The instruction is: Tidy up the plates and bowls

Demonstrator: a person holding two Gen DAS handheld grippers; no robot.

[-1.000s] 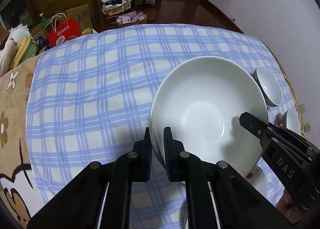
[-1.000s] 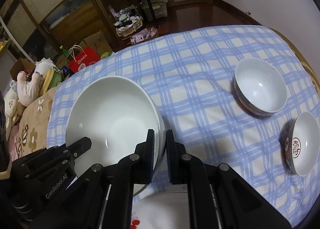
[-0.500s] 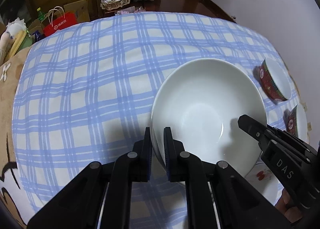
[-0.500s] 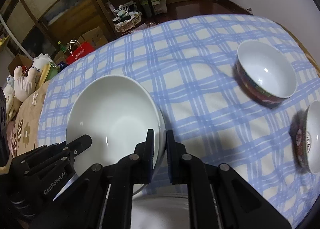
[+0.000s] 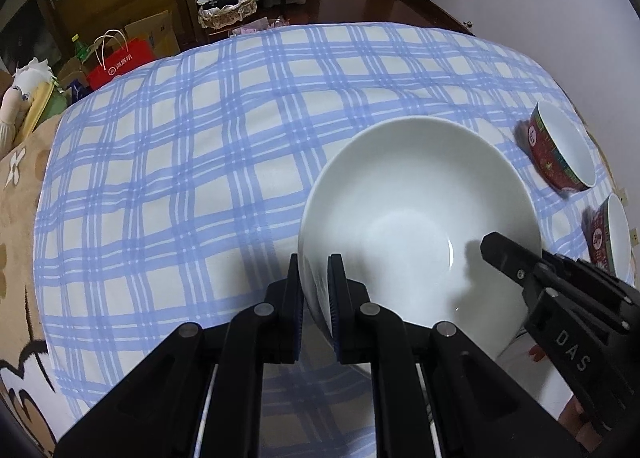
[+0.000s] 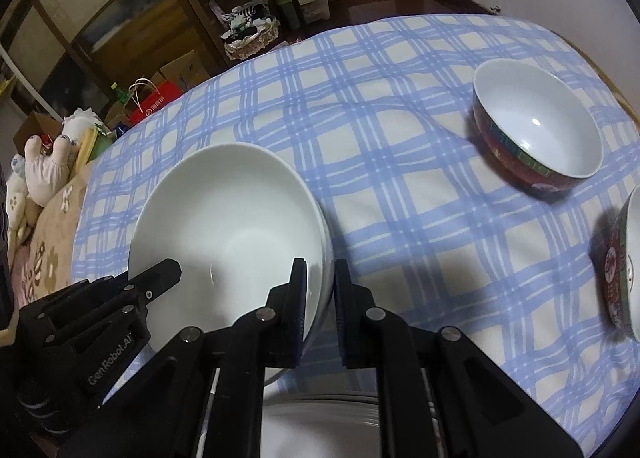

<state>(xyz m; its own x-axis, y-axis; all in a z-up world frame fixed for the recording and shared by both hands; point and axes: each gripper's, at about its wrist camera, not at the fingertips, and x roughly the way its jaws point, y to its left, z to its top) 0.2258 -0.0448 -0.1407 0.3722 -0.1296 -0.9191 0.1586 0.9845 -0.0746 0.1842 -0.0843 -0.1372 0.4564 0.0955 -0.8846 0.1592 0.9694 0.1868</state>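
Checked cloth (image 5: 180, 185); big white bowl (image 5: 416, 217) near its front edge, left gripper (image 5: 314, 290) and right gripper (image 6: 320, 290) each clamped on its rim — mid-placement, I judge; two red bowls (image 6: 536, 133) right of it — unstacked; white plate (image 6: 320, 426) below.

Open room: the checked tablecloth (image 5: 192, 185) lies bare left of and beyond the big white bowl (image 5: 416, 225) — free passage there. To the right, two small red bowls (image 6: 536, 129) (image 6: 628, 266) stand well apart from the big bowl, a clear strip of cloth between them and it. Near edge blocked — a white plate (image 6: 320, 426) lies just beneath the grippers. Both sides of the big bowl's rim are taken.
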